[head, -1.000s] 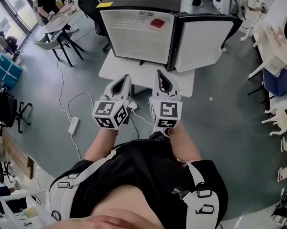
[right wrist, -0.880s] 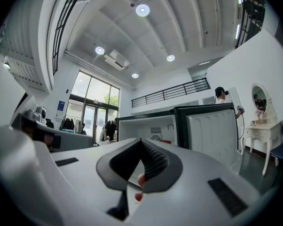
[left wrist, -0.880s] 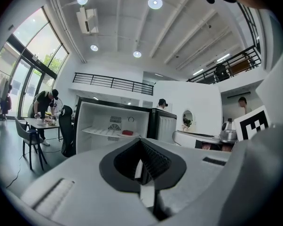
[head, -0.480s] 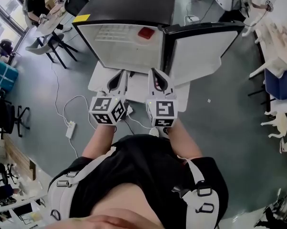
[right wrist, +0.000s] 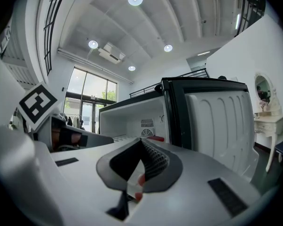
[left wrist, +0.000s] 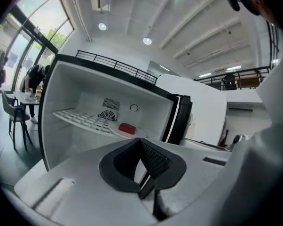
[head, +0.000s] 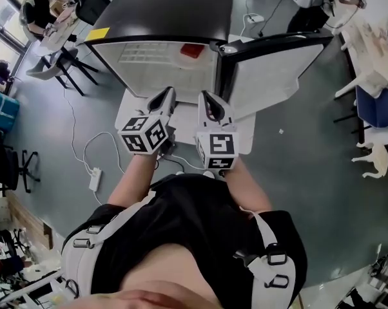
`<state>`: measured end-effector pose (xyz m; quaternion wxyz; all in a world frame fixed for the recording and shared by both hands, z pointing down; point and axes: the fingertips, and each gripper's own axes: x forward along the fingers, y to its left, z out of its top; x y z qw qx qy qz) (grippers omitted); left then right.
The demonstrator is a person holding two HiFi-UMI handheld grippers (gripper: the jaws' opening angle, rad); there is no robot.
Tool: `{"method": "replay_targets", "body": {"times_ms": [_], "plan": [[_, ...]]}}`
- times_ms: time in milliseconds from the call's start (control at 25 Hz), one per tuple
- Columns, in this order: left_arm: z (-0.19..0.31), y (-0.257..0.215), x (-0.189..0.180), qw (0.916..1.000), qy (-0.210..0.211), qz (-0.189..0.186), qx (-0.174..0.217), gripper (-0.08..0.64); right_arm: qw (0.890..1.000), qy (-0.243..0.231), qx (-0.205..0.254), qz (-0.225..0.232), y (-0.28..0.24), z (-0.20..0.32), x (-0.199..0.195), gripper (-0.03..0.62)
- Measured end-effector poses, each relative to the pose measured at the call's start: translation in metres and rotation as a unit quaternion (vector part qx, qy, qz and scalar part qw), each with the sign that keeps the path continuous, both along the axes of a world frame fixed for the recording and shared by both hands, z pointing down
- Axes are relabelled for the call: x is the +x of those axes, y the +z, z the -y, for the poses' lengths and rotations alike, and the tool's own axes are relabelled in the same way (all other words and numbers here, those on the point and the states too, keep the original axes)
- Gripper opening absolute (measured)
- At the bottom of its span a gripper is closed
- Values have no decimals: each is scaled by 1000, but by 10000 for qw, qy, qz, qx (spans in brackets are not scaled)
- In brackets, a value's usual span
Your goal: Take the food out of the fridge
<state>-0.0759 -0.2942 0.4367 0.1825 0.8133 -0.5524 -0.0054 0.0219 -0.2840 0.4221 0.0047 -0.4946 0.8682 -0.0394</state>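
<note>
A small black-topped fridge [head: 168, 18] stands open in the head view, its door [head: 278, 69] swung out to the right. A red piece of food [head: 193, 51] lies on the white wire shelf [head: 149, 53] inside, toward the right. My left gripper [head: 163, 100] and right gripper [head: 209, 103] hang side by side just in front of the opening, both shut with nothing in them. The left gripper view has the red food [left wrist: 127, 128] straight beyond the left gripper [left wrist: 142, 142]. In the right gripper view the red food [right wrist: 155, 138] sits just past the right gripper [right wrist: 141, 142].
The fridge rests on a low white platform [head: 245, 131]. A power strip [head: 95, 171] with cables lies on the grey floor at the left. Chairs and a table [head: 62, 47] stand far left; white furniture [head: 371, 56] and a blue chair [head: 378, 108] are at the right.
Both grippers and the person have moved closer to the open fridge, which now sits lower and larger in the head view. Both grippers stay shut.
</note>
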Motion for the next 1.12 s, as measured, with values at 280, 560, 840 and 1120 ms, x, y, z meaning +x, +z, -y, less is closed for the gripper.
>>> {"method": "replay_targets", "body": {"times_ms": [280,560,840,1120], "plan": [[25,15,9,9764,452,-1979,-733,22,9999,113,-98,84,6,3,0,8],[53,34,0,8901,467,-4294,-1453,75,9993,260,-219,135,13,-2,13,8],[81,49,-2,8458,228,-5017,-1799,100,9988,398,-251,152,16,-11,26,8],[107,46,-3,8435,-9,-5027,-1890,101,9976,654,-174,111,15,-13,47,8]]}}
